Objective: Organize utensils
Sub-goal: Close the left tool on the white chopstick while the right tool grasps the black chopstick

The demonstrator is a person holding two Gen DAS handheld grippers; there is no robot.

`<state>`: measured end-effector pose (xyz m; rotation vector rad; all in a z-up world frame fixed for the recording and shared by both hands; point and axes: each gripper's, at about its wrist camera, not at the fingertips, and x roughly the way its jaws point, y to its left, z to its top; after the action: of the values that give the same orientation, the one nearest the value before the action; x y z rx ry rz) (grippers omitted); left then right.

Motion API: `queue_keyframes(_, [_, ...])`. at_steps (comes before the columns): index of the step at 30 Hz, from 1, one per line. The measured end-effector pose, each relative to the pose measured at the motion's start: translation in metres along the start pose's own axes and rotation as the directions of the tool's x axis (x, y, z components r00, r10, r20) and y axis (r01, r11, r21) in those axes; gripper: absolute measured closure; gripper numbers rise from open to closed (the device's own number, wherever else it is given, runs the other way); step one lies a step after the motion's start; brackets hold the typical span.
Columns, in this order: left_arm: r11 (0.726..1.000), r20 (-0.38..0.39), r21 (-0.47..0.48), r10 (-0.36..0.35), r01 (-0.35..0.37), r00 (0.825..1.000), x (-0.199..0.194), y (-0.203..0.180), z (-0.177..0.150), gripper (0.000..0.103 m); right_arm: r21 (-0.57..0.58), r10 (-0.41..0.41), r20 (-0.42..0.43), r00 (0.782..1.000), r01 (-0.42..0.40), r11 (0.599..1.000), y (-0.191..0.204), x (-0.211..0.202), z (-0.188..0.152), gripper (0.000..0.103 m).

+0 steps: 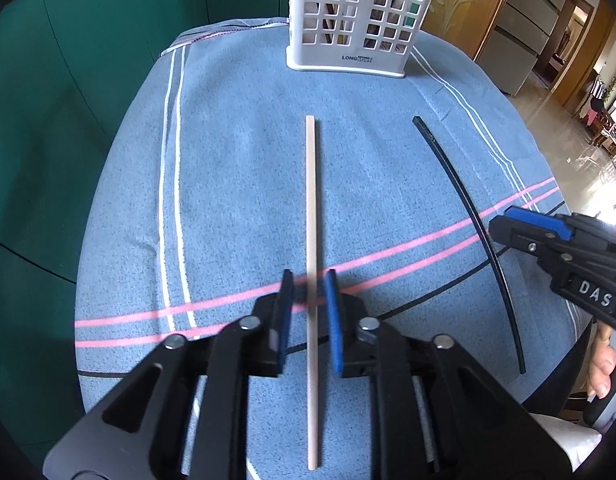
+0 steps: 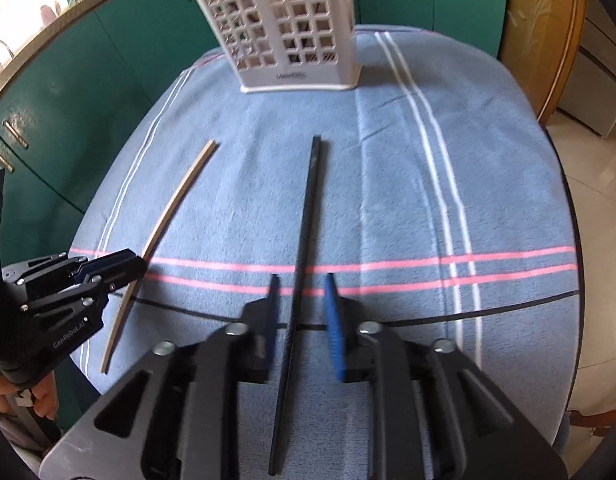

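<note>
A pale wooden chopstick [image 1: 311, 240] lies lengthwise on the blue striped cloth [image 1: 228, 160]. My left gripper [image 1: 309, 280] straddles it low over the cloth, open, with a gap on either side of the stick. A black chopstick [image 2: 304, 240] lies parallel to its right. My right gripper [image 2: 302, 282] straddles that one, open too, and its pads stand clear of the stick. Each wrist view shows the other tool: the right gripper [image 1: 507, 224] by the black chopstick [image 1: 479, 232], the left gripper [image 2: 120, 268] on the wooden chopstick [image 2: 168, 216]. A white perforated utensil basket [image 1: 363, 20] [image 2: 292, 28] stands upright at the far edge.
The cloth [image 2: 387, 180] covers a rounded table whose edges drop off on both sides. Green cabinet doors [image 1: 88, 80] stand behind and to the left. A tiled floor [image 2: 599, 200] lies to the right. Some dark items show through the basket's holes.
</note>
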<state>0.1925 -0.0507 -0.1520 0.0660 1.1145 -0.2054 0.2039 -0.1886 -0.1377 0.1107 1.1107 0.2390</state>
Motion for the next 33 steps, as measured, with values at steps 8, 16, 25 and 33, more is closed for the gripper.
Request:
queue_keyframes(8, [1.0,0.002,0.0,0.026,-0.026,1.0,0.005,0.004,0.011,0.071,0.062,-0.045,-0.001,0.999,0.045,0.997,-0.017,0.002,0.007,0.061])
queue_keyframes(16, [0.999,0.003,-0.005,0.042,-0.042,0.999,0.013,0.005,0.018,0.064,0.089,-0.058,-0.002,0.998,0.058,0.994,-0.03,0.003,0.007,0.056])
queue_keyframes(25, [0.998,0.012,-0.013,0.067,-0.067,0.998,0.023,0.009,0.032,0.053,0.128,-0.021,0.015,1.0,0.019,0.992,-0.04,0.001,0.029,0.055])
queue_keyframes(33, [0.998,-0.023,0.015,0.068,-0.067,0.997,0.041,0.012,0.07,0.051,0.077,-0.021,-0.001,1.0,0.021,0.997,-0.03,0.015,0.056,0.055])
